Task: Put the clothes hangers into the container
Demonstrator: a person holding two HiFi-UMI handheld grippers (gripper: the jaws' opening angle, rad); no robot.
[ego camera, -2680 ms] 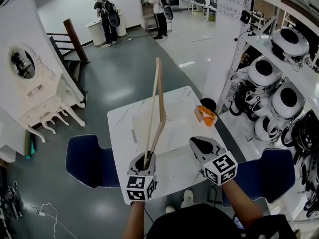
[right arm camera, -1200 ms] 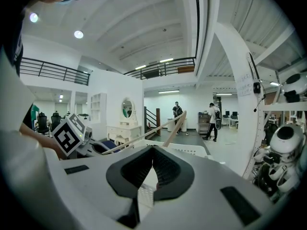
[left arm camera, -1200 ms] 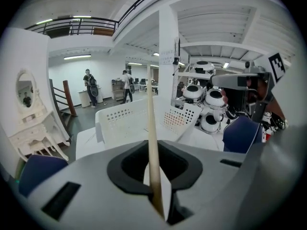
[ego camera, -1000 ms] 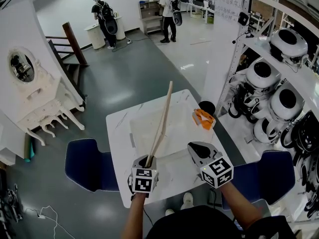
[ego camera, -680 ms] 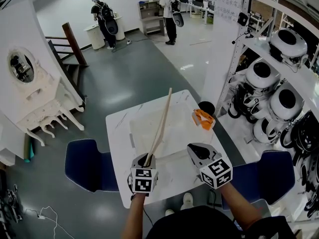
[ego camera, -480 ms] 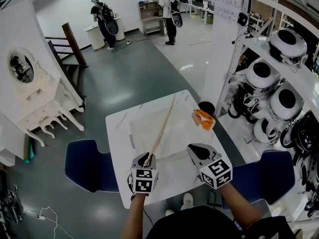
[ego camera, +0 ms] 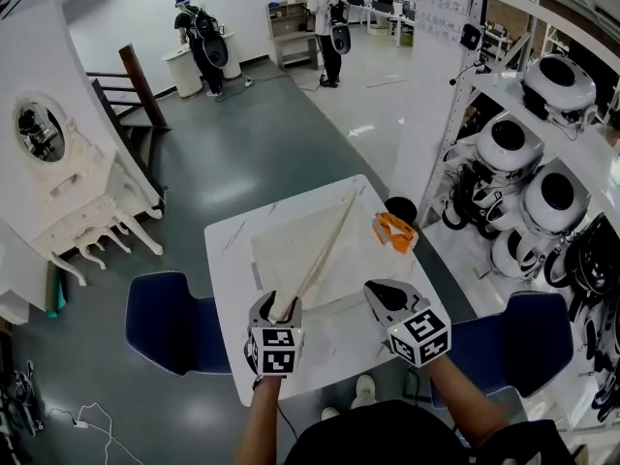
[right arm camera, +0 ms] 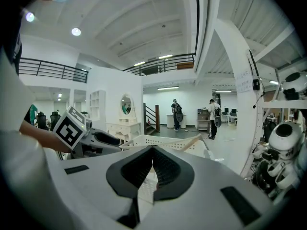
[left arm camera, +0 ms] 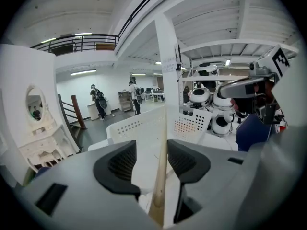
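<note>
The left gripper [ego camera: 274, 308] has just been opening, its jaws released around the near end of the wooden hanger [ego camera: 325, 250]. The hanger lies ahead across the container [ego camera: 260, 269], likely freed to settle inside. The right gripper [ego camera: 383, 294] stays out of it, clenched and empty.

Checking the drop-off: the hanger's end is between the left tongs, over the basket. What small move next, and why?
Probably draw the left tongs straight back. Their jaws have just been opening, the hanger end lies loose between them, and the hanger already leans into the basket.
</note>
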